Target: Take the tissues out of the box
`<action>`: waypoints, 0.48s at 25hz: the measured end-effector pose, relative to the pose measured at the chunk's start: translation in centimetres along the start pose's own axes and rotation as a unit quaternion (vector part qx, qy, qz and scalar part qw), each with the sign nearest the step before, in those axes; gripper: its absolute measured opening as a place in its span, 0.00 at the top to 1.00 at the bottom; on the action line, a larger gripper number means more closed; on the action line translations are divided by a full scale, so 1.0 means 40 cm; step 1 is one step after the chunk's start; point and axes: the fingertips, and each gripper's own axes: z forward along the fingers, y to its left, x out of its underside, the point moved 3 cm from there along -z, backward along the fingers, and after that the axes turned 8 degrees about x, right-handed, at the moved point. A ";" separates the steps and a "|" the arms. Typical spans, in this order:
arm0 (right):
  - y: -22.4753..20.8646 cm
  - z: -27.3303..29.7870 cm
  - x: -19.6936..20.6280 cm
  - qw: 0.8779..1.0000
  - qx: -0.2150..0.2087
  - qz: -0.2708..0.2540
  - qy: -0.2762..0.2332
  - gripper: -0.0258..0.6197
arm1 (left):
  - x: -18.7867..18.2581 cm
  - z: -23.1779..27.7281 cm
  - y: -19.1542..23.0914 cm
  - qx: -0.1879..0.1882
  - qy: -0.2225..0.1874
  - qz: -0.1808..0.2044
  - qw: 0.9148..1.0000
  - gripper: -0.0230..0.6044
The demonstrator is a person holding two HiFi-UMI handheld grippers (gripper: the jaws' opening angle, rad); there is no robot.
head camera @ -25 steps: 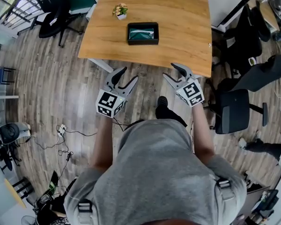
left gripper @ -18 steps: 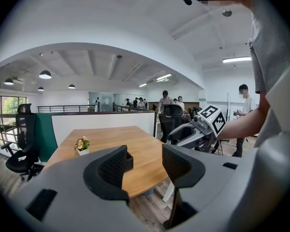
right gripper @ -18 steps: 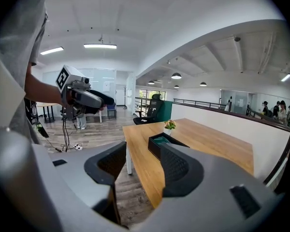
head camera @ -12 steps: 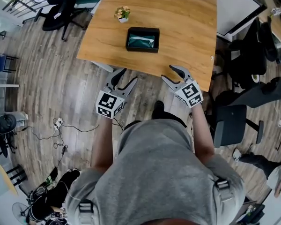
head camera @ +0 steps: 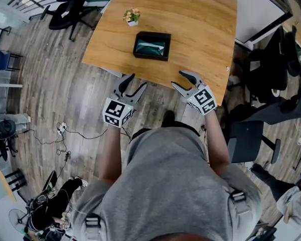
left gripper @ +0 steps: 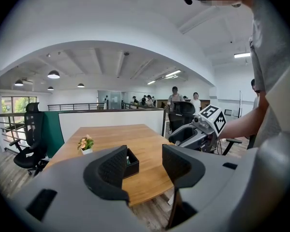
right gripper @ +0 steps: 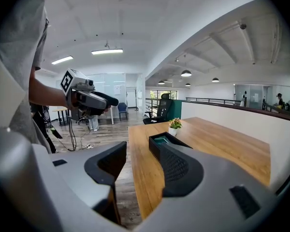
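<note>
left gripper fingers apart, empty | right gripper fingers apart, empty (box untouched)

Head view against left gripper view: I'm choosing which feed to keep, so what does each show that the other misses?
Only the head view: the left gripper with its marker cube, the floor cables and a look straight down into the black box. Only the left gripper view: ceiling lamps, distant people and the left gripper's jaws from behind, apart with nothing between them. Both: the wooden table, the black box, the potted plant and the right gripper, open.
</note>
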 end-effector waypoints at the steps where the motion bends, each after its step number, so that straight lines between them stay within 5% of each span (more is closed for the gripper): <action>1: -0.007 0.002 0.000 1.000 -0.001 0.000 0.000 0.61 | -0.003 0.005 0.002 -0.002 0.000 -0.001 1.000 0.60; 12: -0.042 0.025 -0.008 1.000 -0.012 -0.006 0.000 0.61 | -0.010 0.043 0.014 -0.007 -0.006 -0.005 1.000 0.60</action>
